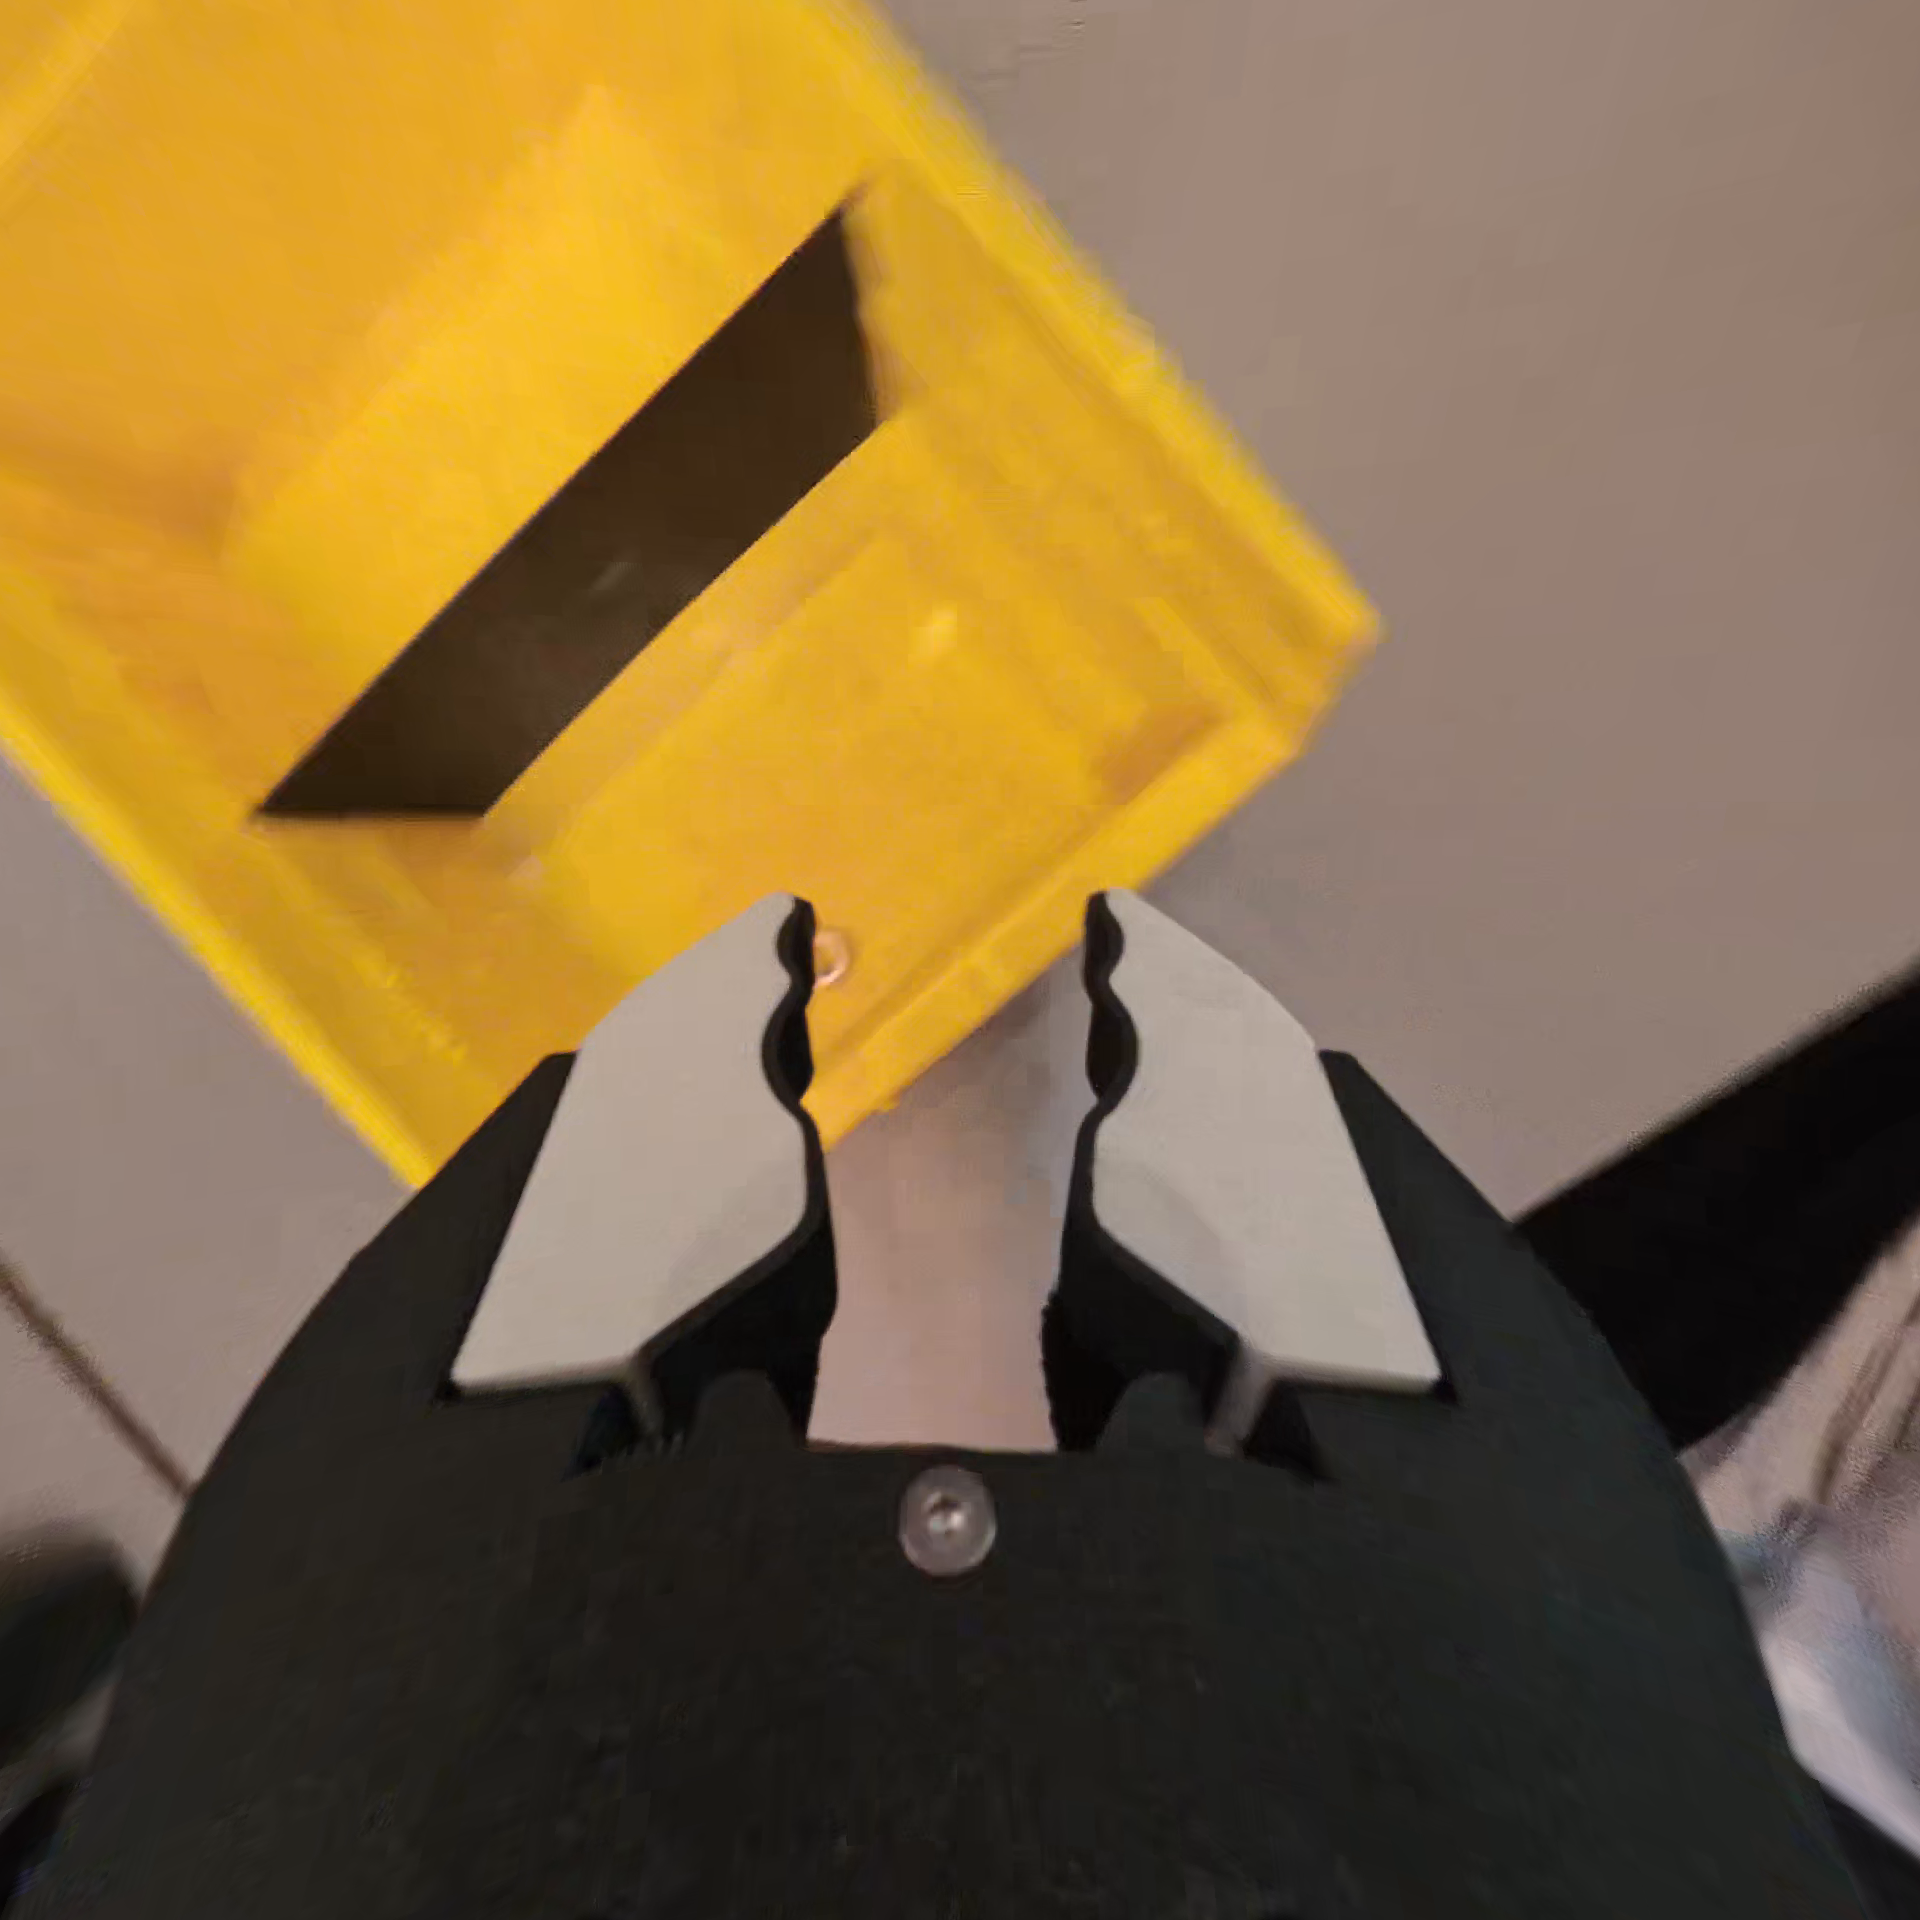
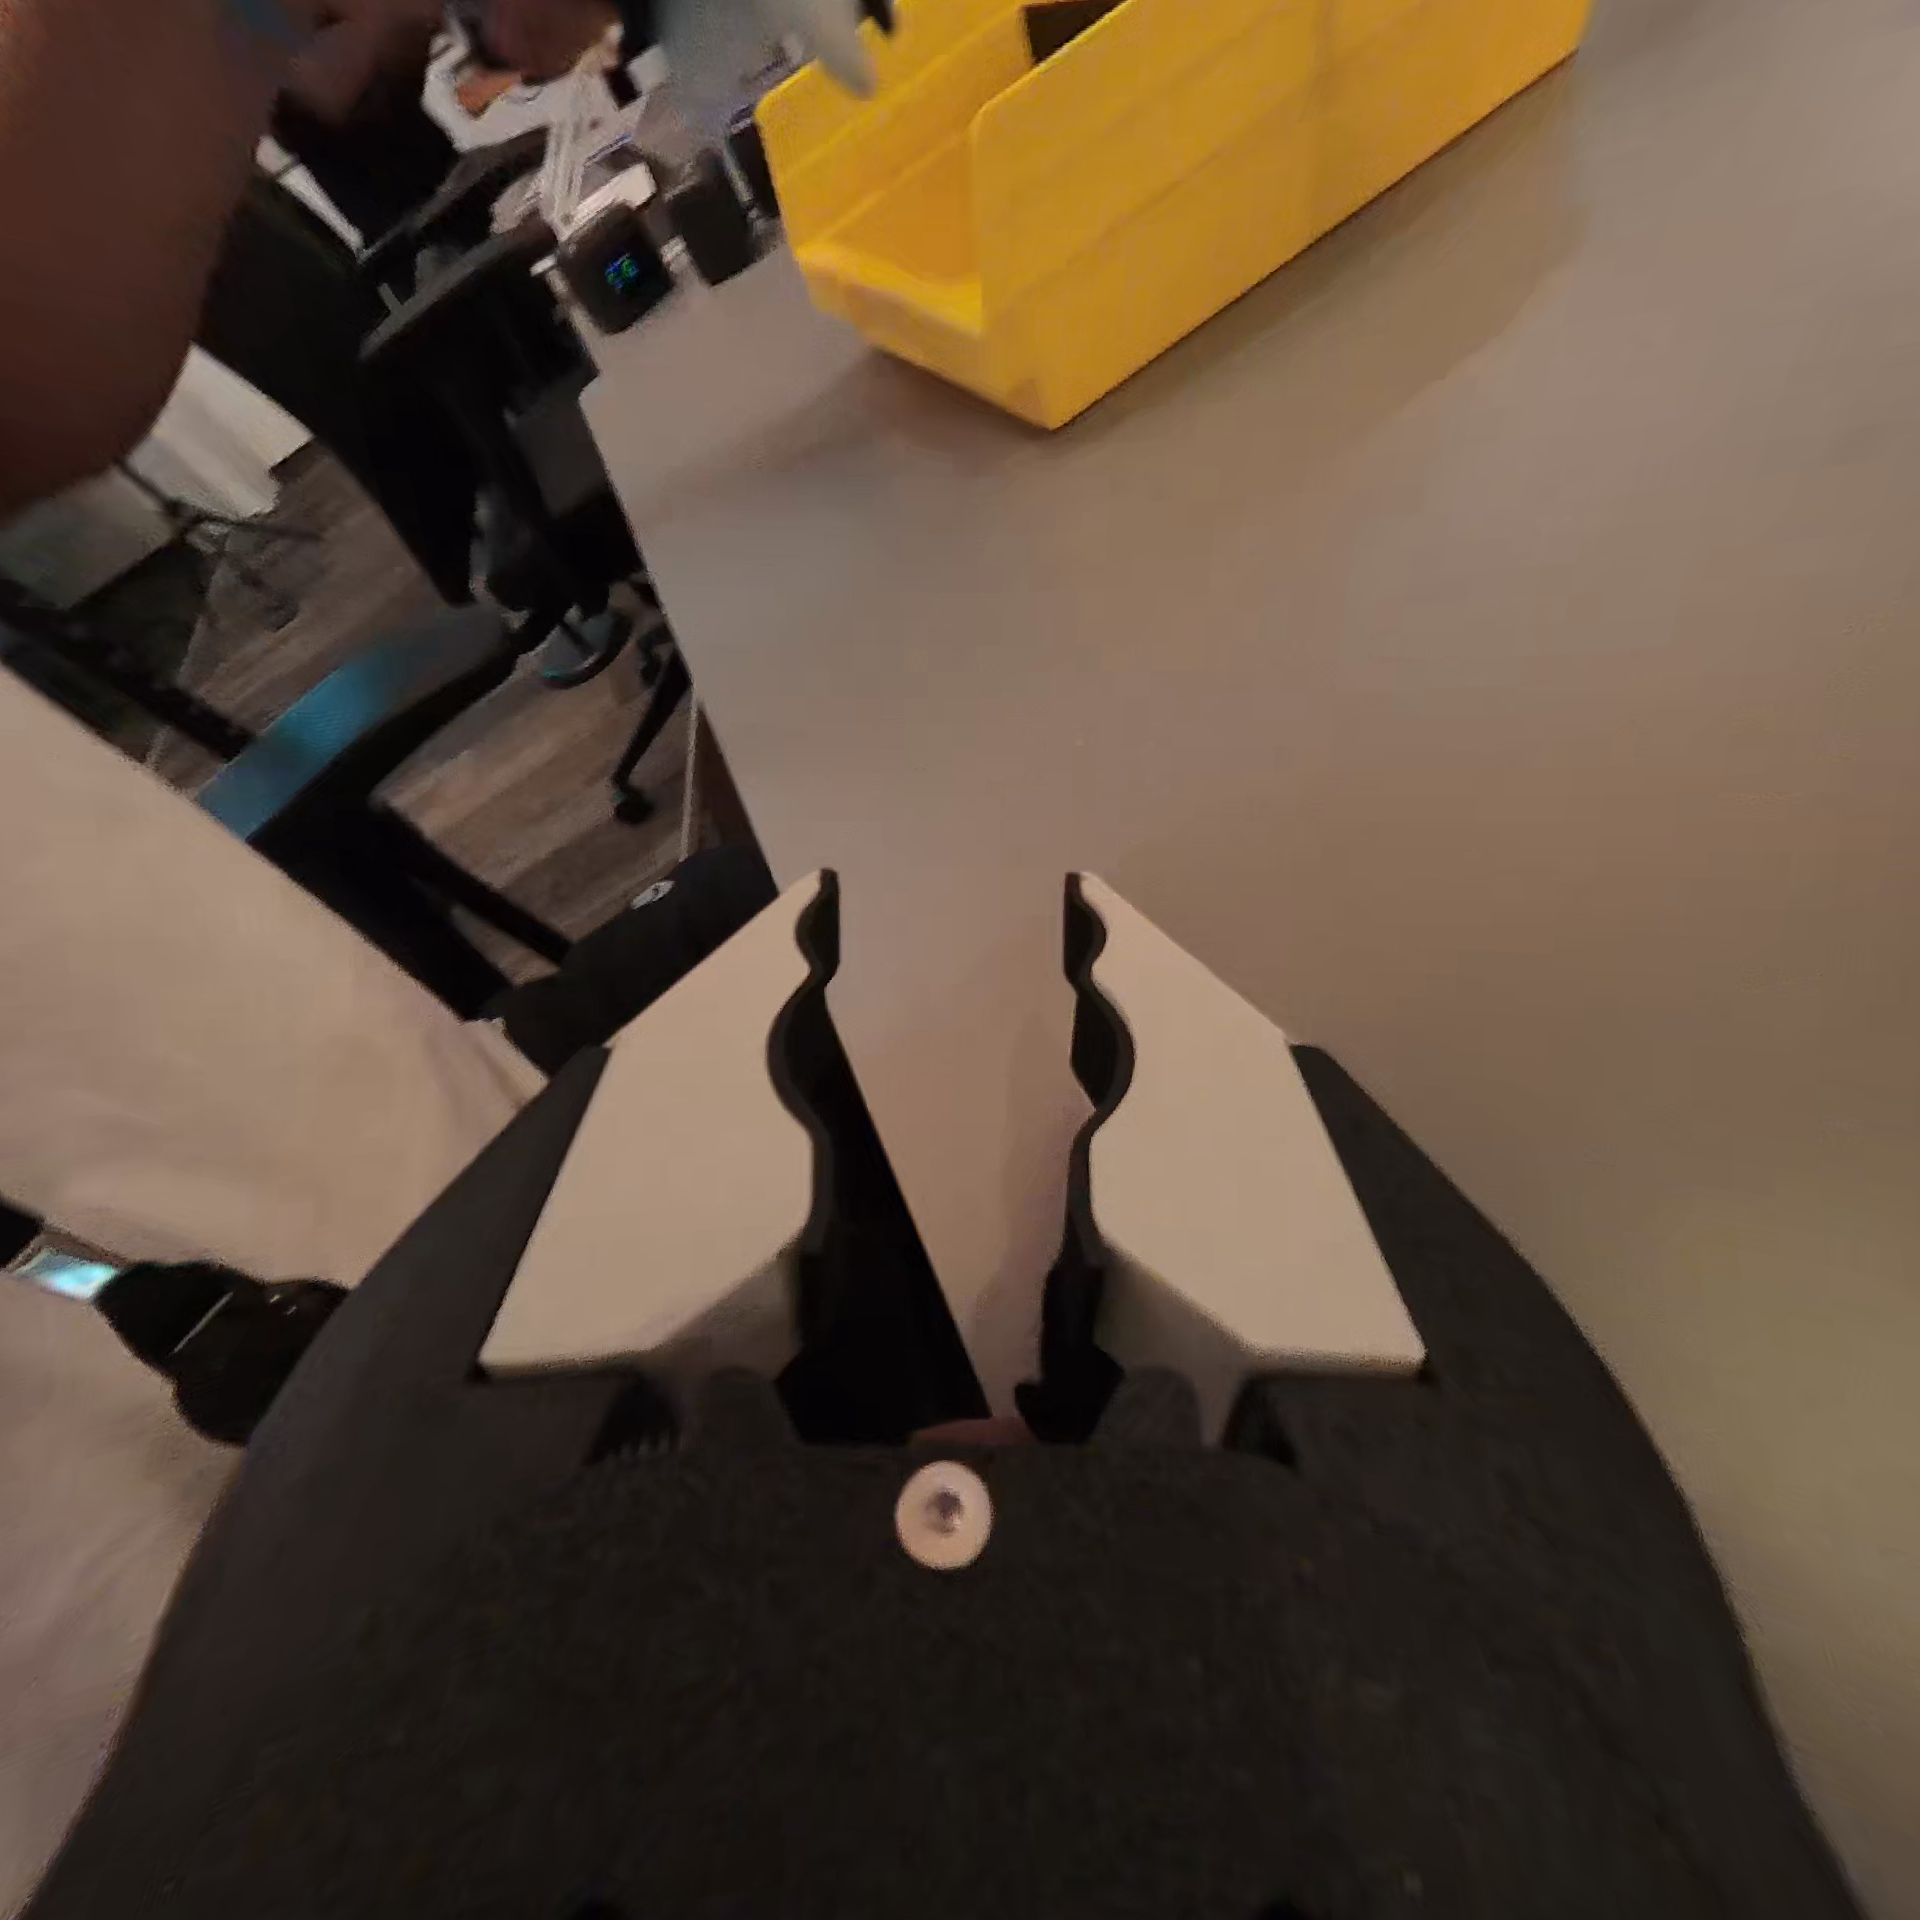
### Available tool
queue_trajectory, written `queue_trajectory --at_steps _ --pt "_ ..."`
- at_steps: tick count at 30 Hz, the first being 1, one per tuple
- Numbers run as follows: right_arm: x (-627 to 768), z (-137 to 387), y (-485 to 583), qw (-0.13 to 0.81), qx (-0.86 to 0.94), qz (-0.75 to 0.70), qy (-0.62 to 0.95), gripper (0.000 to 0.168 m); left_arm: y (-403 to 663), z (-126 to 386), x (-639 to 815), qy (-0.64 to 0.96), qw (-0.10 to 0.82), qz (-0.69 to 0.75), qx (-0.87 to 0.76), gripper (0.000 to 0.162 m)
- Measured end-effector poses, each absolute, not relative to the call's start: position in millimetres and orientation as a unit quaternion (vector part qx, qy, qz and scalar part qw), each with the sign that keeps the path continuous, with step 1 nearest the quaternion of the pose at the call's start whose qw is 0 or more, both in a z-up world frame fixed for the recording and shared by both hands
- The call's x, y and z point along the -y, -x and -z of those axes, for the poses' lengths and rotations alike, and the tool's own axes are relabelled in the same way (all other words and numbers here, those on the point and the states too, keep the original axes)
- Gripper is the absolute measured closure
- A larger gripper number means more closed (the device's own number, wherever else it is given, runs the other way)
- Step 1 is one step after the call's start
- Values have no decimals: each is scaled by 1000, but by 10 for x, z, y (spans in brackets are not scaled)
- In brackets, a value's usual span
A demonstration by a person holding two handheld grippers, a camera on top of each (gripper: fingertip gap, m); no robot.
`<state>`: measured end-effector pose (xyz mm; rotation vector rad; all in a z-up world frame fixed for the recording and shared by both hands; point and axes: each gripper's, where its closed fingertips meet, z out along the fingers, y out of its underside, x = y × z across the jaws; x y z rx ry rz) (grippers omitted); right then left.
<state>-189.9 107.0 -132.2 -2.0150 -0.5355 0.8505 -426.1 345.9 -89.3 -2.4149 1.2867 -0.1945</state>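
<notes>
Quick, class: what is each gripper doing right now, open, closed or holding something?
Left gripper: open, empty, above the yellow bin.
Right gripper: open, empty, over the grey table.

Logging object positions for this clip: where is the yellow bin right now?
The yellow bin sits on the grey table, directly under the open left claw and far ahead of the right claw.

My left gripper (image 1: 948,935) hangs with its jaws apart over the near corner of the yellow bin (image 1: 644,499); the bin's walls and inner divider stand in the way there. Between my right gripper (image 2: 948,904) and the bin, the grey table (image 2: 1351,727) lies bare and passable. Past the table's left edge, office chairs (image 2: 436,436) crowd the floor.
</notes>
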Motion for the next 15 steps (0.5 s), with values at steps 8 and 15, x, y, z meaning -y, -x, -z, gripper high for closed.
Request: queue_trajectory --at_steps 8,15 --pt "-1034 1207 1762 451 191 -411 769 126 4558 1527 -3786 948 -27 -7 -316 115" --pt "-959 1260 1811 426 216 -441 760 126 4594 1801 -3737 960 -99 -12 -261 119"
